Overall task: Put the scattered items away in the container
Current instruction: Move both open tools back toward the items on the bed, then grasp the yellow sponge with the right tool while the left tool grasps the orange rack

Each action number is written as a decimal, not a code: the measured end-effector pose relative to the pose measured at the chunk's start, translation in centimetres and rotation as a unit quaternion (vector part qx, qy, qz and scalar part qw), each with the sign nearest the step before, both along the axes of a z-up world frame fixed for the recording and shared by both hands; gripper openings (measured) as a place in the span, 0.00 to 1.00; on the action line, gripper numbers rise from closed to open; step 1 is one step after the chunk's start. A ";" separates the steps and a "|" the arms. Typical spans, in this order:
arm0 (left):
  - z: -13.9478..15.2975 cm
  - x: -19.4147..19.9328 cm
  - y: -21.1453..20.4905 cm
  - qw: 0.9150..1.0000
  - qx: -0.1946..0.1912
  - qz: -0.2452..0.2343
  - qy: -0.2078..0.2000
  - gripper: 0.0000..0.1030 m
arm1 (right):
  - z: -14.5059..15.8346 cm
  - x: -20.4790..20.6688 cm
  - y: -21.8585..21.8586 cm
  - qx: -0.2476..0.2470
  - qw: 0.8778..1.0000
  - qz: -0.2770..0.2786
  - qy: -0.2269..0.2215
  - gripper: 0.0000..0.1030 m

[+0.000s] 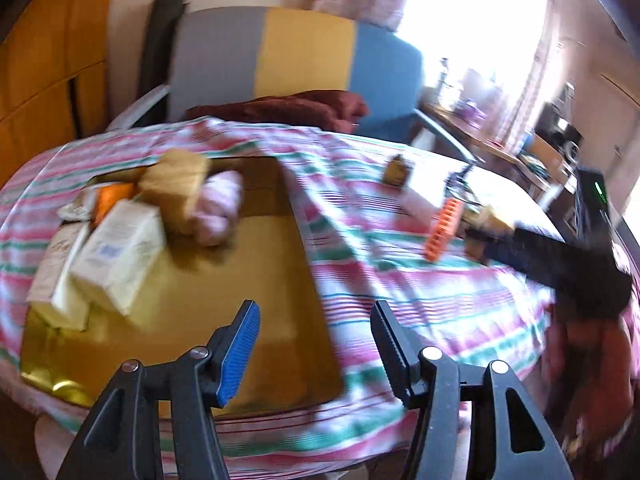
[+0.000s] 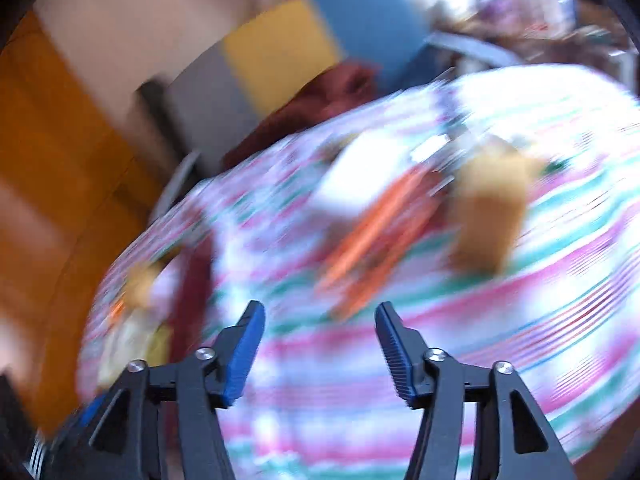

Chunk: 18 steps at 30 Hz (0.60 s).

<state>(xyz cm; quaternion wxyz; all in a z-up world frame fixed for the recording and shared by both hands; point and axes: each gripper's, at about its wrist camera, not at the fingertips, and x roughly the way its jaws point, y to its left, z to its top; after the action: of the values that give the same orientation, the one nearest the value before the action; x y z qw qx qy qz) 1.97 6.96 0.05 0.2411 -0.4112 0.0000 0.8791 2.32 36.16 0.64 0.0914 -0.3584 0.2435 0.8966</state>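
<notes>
A: Left gripper (image 1: 314, 344)?

B: Jaws are standing wide apart, nothing between them. Blue ribbed pad (image 1: 240, 354) is showing on one finger. It's hovering over the near edge of the shallow golden-yellow cardboard box (image 1: 240, 280).

A: Box contents?

B: All piling at its far-left end: a cream paper-wrapped rectangular packet (image 1: 120, 256) leaning on flat pale packets, an orange sachet (image 1: 110, 198) behind it, a tan rectangular block (image 1: 176, 182), and a pale pink crumpled soft lump (image 1: 218, 216) touching the block. The rest of the box floor is lying bare.

A: Box sitting on?

B: A pink, green and white striped cloth (image 1: 400, 280) covering the table.

A: Anything loose?

B: Yes, well right of the box on the cloth: an orange ribbed plastic piece (image 1: 444, 228), a white flat card (image 1: 420, 198) just behind it, a small dark-and-yellow object (image 1: 396, 170) farther back. Too blurred to name.

A: Right gripper (image 2: 320, 344)?

B: Fingers spread too, gripping nothing, hovering above the striped cloth. Its view is smearing badly. Ahead I'm seeing orange streaks, a white patch and a tan block-like blur (image 2: 488, 208), the last not touching the fingers. From the left camera it's appearing as a black bar (image 1: 560, 256) at the right, near the orange piece.

A: Background?

B: A grey, yellow and blue panelled chair back (image 1: 296, 52) behind the table, with a dark red cloth (image 1: 288, 110) on its seat.
</notes>
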 end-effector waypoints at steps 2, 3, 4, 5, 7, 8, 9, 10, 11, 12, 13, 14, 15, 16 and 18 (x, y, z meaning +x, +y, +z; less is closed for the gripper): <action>-0.3 0.2 1.2 1.000 -0.005 -0.015 -0.005 0.57 | 0.7 -0.7 3.0 0.027 0.999 -0.043 0.002 0.61; -0.4 0.1 1.6 1.000 -0.008 -0.019 -0.007 0.57 | 0.8 -1.4 4.6 0.033 0.997 -0.064 -0.003 0.61; -0.5 0.3 2.0 1.000 -0.012 -0.024 -0.008 0.57 | 0.9 -2.0 5.9 0.034 0.996 -0.080 -0.004 0.61; -0.6 0.5 2.3 0.999 -0.015 -0.027 -0.008 0.57 | 0.9 -2.5 6.9 0.033 0.995 -0.089 -0.003 0.60; -0.7 0.6 2.6 0.999 -0.022 -0.031 -0.009 0.57 | 0.5 -3.8 8.7 0.036 0.994 -0.101 -0.017 0.55; -0.8 0.6 2.7 0.999 -0.026 -0.033 -0.009 0.57 | 0.3 -4.2 9.2 0.034 0.994 -0.103 -0.022 0.54; -0.8 0.7 2.7 0.999 -0.026 -0.033 -0.008 0.57 | -0.1 -4.5 9.7 0.030 0.994 -0.102 -0.026 0.50; -0.8 0.6 2.8 0.999 -0.026 -0.033 -0.008 0.57 | -0.5 -4.7 9.8 0.031 0.994 -0.100 -0.031 0.47; -0.9 0.5 2.9 0.999 -0.028 -0.033 -0.010 0.57 | -0.8 -4.7 9.6 0.039 0.994 -0.097 -0.035 0.46; -1.0 0.3 3.0 0.999 -0.029 -0.033 -0.012 0.57 | -0.9 -4.4 9.3 0.049 0.994 -0.092 -0.034 0.45; -1.0 0.1 3.1 0.999 -0.027 -0.033 -0.012 0.57 | -0.9 -3.8 8.8 0.060 0.994 -0.085 -0.030 0.43; -1.0 -0.1 3.3 0.999 -0.025 -0.034 -0.012 0.57 | -0.8 -3.2 8.5 0.068 0.994 -0.081 -0.025 0.43; -1.0 -0.3 3.5 0.999 -0.025 -0.036 -0.012 0.57 | -0.6 -2.4 8.0 0.075 0.994 -0.076 -0.019 0.43; -1.1 -0.7 4.0 0.999 -0.028 -0.039 -0.013 0.57 | -0.4 -1.4 7.5 0.080 0.994 -0.069 -0.012 0.43; -0.9 -1.2 4.9 0.998 -0.029 -0.047 -0.010 0.57 | -0.2 0.4 6.3 0.090 0.994 -0.058 -0.006 0.43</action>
<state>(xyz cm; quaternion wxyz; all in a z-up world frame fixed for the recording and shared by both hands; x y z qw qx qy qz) 0.73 11.85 -0.85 0.2704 -0.4258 0.0422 0.8625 2.77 42.45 0.41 0.1767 -0.3390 0.1822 0.9059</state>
